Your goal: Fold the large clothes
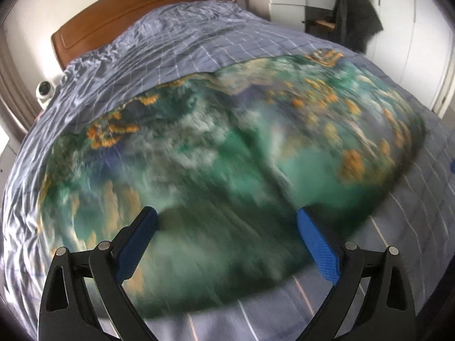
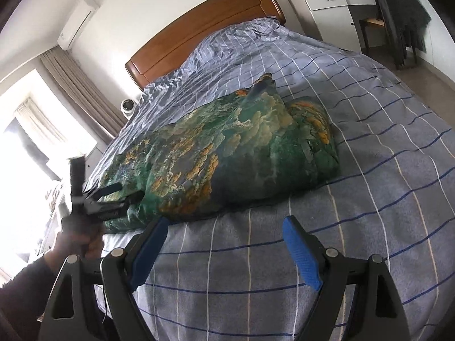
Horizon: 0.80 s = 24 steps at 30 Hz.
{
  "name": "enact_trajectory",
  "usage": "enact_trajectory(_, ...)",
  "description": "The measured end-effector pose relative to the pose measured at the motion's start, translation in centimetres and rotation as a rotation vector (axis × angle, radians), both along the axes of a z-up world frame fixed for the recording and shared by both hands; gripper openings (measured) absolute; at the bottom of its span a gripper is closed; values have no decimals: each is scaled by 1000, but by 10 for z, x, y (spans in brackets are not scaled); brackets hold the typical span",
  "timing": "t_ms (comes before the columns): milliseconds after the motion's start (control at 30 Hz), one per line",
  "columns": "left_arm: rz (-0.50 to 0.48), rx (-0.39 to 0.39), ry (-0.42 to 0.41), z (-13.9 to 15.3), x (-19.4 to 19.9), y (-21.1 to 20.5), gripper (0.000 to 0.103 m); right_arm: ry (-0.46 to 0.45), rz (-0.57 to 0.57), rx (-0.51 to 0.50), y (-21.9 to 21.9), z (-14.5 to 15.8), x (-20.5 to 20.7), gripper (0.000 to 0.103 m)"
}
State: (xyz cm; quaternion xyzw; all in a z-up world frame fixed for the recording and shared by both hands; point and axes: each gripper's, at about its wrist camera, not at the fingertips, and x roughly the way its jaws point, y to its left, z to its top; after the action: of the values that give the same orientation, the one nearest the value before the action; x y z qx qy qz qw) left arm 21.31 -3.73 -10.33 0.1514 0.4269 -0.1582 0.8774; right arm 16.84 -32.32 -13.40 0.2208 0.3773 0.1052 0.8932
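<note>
Bed (image 2: pixel 369 153) fills both views, covered by a blue-grey checked quilt (image 1: pixel 182 48) that runs up to a brown wooden headboard (image 2: pixel 199 31) at upper centre. A white dresser (image 2: pixel 332 14) stands at upper right of the right wrist view, with a dark garment (image 2: pixel 401 14) hanging over a chair beside it. A curtain (image 2: pixel 82 91) and a bright window take the left edge, and an air conditioner (image 2: pixel 78 22) sits high on the wall at upper left.

On the quilt lies the cloth (image 2: pixel 227 156), a large green piece printed with orange and cream patches. In the right wrist view it is bunched in the middle of the frame, well up from the bed's near edge. In the left wrist view it is blurred and spreads across most of the frame.

The left gripper (image 1: pixel 227 244) hangs over the cloth's near part, its jaws spread wide with only cloth seen beyond the gap; whether the blue pads (image 1: pixel 318 247) touch it cannot be told. A hand (image 2: pixel 76 241) carries it at lower left of the right wrist view.

The right gripper (image 2: pixel 224 250) hangs over bare quilt, jaws spread wide, nothing between them.

A small white camera (image 2: pixel 128 106) sits beside the bed near the curtain.
</note>
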Motion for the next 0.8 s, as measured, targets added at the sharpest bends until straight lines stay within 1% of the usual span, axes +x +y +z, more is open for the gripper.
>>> enact_trajectory(133,-59,-31,42,6,-20,-5,99,25,-34,-15,-5,-7,4,85)
enact_trajectory(200,-68,-44,40,11,-26,-7,99,55,-94,-21,-14,-13,11,85)
enact_trajectory(233,-64,-60,40,14,-29,-5,99,68,-136,-14,-22,-17,17,85)
enact_trajectory(300,-51,-98,47,19,-32,-3,99,80,-183,10,-33,-22,29,86)
enact_trajectory(400,-32,-140,54,28,-31,3,99,87,-249,99,-51,-34,54,86)
enact_trajectory(467,-30,-148,49,33,-31,5,99,109,-300,173,-61,-48,70,86)
enact_trajectory(533,-28,-154,41,40,-30,6,99,145,-321,242,-64,-62,83,88)
enact_trajectory(567,-26,-159,39,45,-28,7,99,141,-332,290,-66,-69,86,88)
enact_trajectory(600,-26,-166,41,47,-27,6,99,137,-338,320,-66,-73,88,86)
enact_trajectory(633,-29,-173,44,50,-26,6,99,129,-345,321,-66,-73,88,74)
enact_trajectory(667,-32,-182,47,53,-24,4,99,107,-360,295,-65,-69,85,53)
enact_trajectory(700,-41,-197,51,59,-20,2,99,72,-354,259,-61,-62,82,50)
enact_trajectory(733,-50,-208,53,63,-16,0,99,39,-338,229,-57,-54,79,44)
enact_trajectory(800,-73,-230,49,75,-5,-7,99,-39,-294,131,-42,-32,72,41)
